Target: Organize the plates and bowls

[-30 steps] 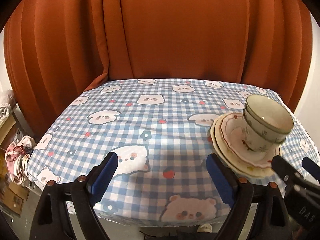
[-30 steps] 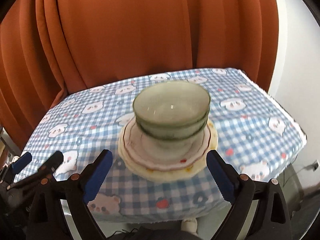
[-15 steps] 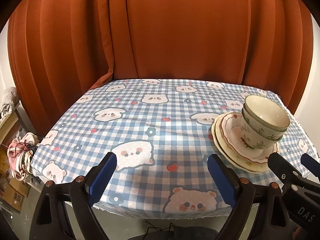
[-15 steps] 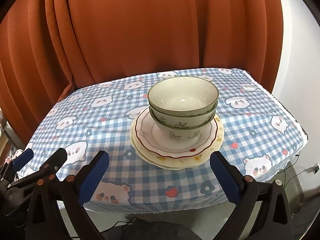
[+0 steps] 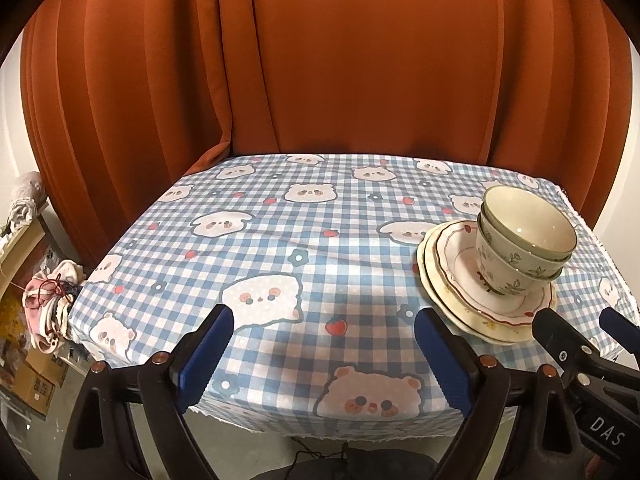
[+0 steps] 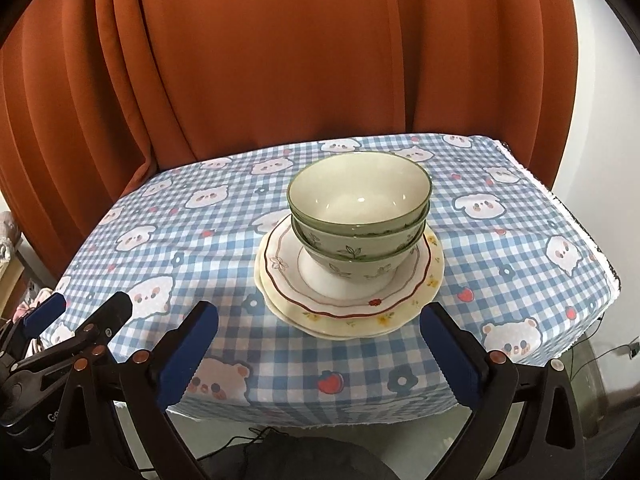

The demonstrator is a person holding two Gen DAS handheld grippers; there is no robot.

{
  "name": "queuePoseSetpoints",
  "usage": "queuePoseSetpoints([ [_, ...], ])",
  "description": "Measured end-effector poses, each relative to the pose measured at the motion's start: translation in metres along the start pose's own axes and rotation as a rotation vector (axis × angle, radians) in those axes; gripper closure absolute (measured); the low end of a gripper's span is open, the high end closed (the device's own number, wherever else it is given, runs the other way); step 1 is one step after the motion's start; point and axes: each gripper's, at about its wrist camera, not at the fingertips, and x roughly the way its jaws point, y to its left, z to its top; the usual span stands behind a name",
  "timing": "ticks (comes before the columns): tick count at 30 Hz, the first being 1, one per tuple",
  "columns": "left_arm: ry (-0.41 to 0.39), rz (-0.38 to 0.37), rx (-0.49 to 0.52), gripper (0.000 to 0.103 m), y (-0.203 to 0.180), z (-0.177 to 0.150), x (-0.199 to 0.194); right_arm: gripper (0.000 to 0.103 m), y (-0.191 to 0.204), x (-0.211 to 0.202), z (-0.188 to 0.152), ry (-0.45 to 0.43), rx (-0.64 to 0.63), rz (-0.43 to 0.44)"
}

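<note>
Two green-rimmed bowls (image 6: 358, 208) (image 5: 524, 232) sit nested on two stacked plates (image 6: 352, 296) (image 5: 452, 276), a red-edged one over a yellow-flowered one. The stack rests on the bear-print checked tablecloth (image 6: 500, 248) (image 5: 280, 240). My right gripper (image 6: 320, 354) hangs open at the table's near edge, just in front of the stack, with nothing between its blue pads. My left gripper (image 5: 326, 354) is open too, over bare cloth to the left of the stack, and holds nothing. Each gripper shows at the edge of the other's view.
An orange curtain (image 5: 340, 60) hangs close behind the table. Cloth bundles and cardboard boxes (image 5: 44, 308) lie on the floor at the left. A white wall (image 6: 600, 140) and a cable are at the right.
Both views have pulled back from the table a little, so the stack of dishes looks smaller and farther. The bowls were blurred a second ago and are sharp and still now.
</note>
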Motion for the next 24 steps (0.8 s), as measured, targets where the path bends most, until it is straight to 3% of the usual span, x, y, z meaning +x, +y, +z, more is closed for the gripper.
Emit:
queuePoseSetpoints([
  [24, -0.011, 0.025, 0.005, 0.01, -0.0015, 0.0002, 0.0006, 0.001, 0.0003, 0.0028, -0.0013, 0.007, -0.026, -0.001],
])
